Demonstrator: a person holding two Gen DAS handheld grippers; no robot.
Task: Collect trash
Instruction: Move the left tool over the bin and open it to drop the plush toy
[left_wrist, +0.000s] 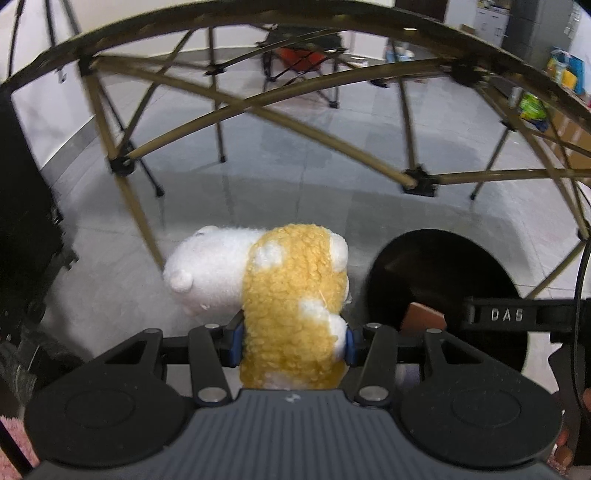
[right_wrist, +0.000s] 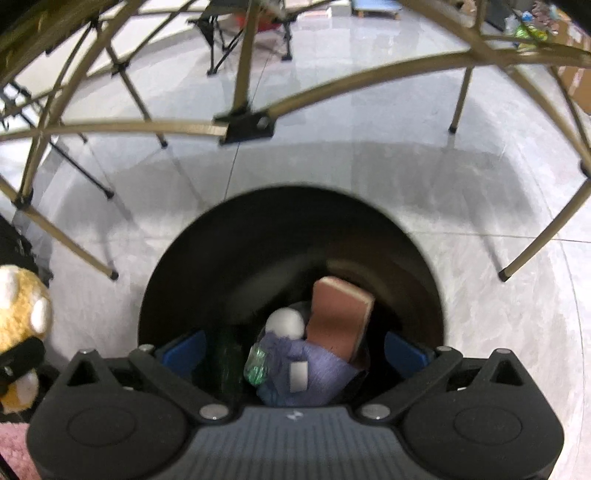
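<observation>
My left gripper is shut on a yellow and white plush toy, whose white head sticks out to the left above the grey floor. The toy also shows at the left edge of the right wrist view. My right gripper stands open directly over a round black bin, with nothing pressed between its blue pads. In the bin lie a brown block, a white ball, a purple cloth and a bit of green clear plastic. The bin sits right of the toy.
Tan bars of a folding frame arch over the floor, with black joints and feet around the bin. A folding chair stands further back. A pink rug lies at the lower left.
</observation>
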